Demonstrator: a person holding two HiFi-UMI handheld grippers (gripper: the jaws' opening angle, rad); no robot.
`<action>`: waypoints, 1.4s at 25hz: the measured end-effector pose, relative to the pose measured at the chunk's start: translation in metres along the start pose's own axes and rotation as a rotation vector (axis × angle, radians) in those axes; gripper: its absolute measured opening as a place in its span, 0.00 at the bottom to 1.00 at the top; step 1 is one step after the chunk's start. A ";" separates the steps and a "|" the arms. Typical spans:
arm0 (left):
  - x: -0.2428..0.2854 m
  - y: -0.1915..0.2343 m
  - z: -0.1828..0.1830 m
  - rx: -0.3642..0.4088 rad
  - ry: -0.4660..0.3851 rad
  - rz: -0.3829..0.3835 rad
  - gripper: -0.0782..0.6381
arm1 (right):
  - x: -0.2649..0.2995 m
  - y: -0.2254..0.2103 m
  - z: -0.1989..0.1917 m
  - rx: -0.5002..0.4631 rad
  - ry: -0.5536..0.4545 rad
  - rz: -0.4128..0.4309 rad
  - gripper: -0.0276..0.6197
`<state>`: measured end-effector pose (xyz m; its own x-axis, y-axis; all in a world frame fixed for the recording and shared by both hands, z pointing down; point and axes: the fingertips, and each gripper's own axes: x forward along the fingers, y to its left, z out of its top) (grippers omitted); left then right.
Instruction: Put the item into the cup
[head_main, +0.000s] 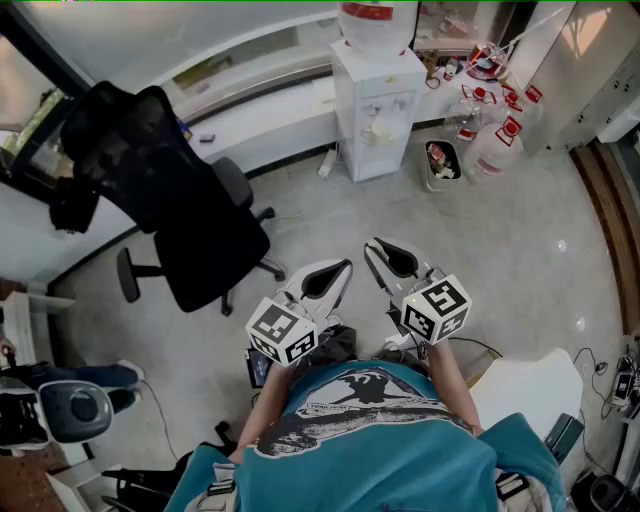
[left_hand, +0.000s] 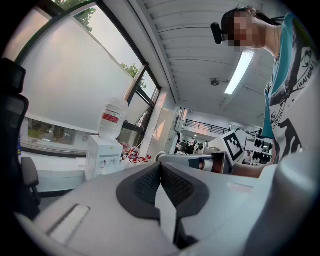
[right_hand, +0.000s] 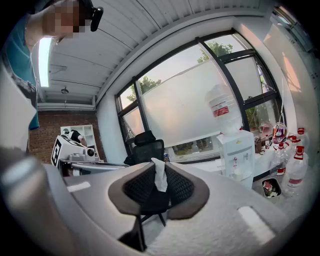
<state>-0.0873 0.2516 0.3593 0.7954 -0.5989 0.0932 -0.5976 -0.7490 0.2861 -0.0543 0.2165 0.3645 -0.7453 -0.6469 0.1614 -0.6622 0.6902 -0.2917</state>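
Over the office floor (head_main: 500, 270), water dispenser (head_main: 378, 100) at twelve o'clock, a tissue scrap (right_hand: 160, 180) is pinched for transport by the right gripper (head_main: 373, 246); the left gripper (head_main: 345, 266) is closed, empty.

Plain office really: glossy pale grey floor (head_main: 520, 260), black mesh swivel chair (head_main: 200, 240), white bottle-topped water cooler (head_main: 378, 115), tall dark-framed windows (right_hand: 190, 100), long ceiling strip light (left_hand: 239, 74) switched on.

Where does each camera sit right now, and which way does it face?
Head view: on the head, facing steeply down at chair, left gripper, right gripper; shirt below.
Left gripper view: level along shut jaws toward dispenser; shirt, right gripper's cube at right.
Right gripper view: along jaws pinching a white scrap, toward chair, dispenser.
Shared: dispenser in all three.
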 end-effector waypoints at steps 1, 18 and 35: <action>-0.002 0.002 0.001 -0.001 -0.001 -0.002 0.11 | 0.003 0.001 0.000 0.001 0.001 0.000 0.13; -0.041 0.032 -0.005 -0.024 -0.002 -0.002 0.11 | 0.037 0.027 -0.019 0.051 0.028 -0.015 0.13; -0.022 0.057 -0.008 -0.063 0.018 0.011 0.11 | 0.058 0.001 -0.016 0.072 0.069 -0.005 0.13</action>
<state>-0.1382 0.2243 0.3815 0.7910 -0.6011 0.1138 -0.5989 -0.7229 0.3446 -0.0993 0.1846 0.3890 -0.7469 -0.6252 0.2266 -0.6608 0.6600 -0.3574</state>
